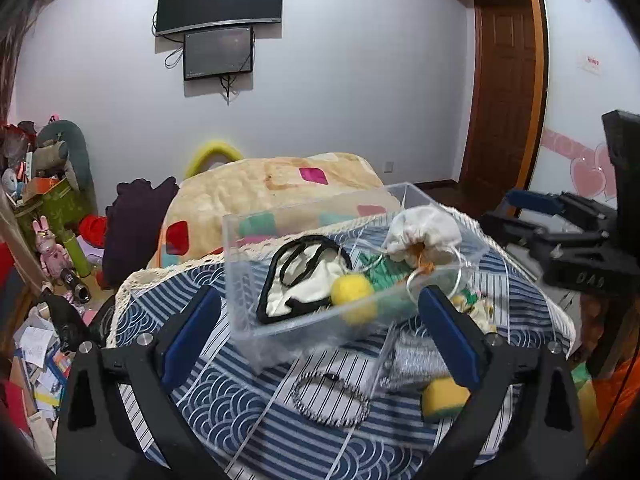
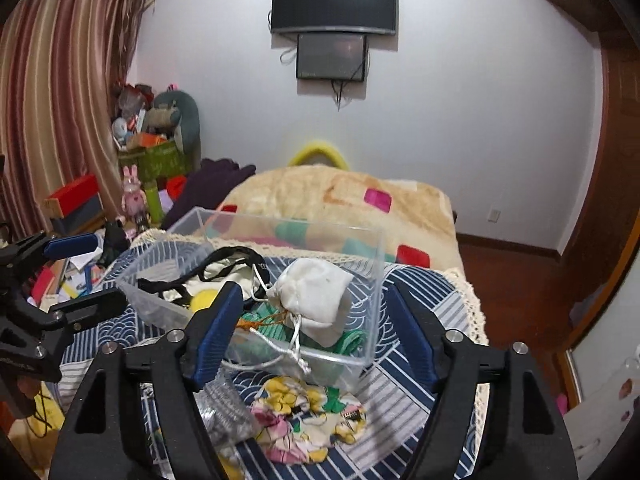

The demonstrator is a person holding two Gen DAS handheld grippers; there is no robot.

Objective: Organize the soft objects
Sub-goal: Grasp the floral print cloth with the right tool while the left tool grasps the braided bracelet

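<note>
A clear plastic box (image 1: 240,248) stands on the blue patterned cloth (image 1: 224,392). In it lie a white drawstring pouch (image 1: 424,232), a yellow ball (image 1: 352,289), a black-edged white cloth (image 1: 304,280) and a green cloth (image 1: 380,270). My left gripper (image 1: 316,340) is open and empty just in front of the box. My right gripper (image 2: 316,340) is open and empty, jaws astride the box's near corner, above a floral cloth (image 2: 308,420). The pouch (image 2: 316,300) and box (image 2: 376,256) also show in the right wrist view.
On the cloth in front of the box lie a yellow-green sponge (image 1: 444,398), a beaded ring (image 1: 330,400) and a silvery scrubber (image 2: 224,412). A beige blanket (image 1: 272,188) covers the bed behind. Clutter (image 1: 44,340) fills the floor at left.
</note>
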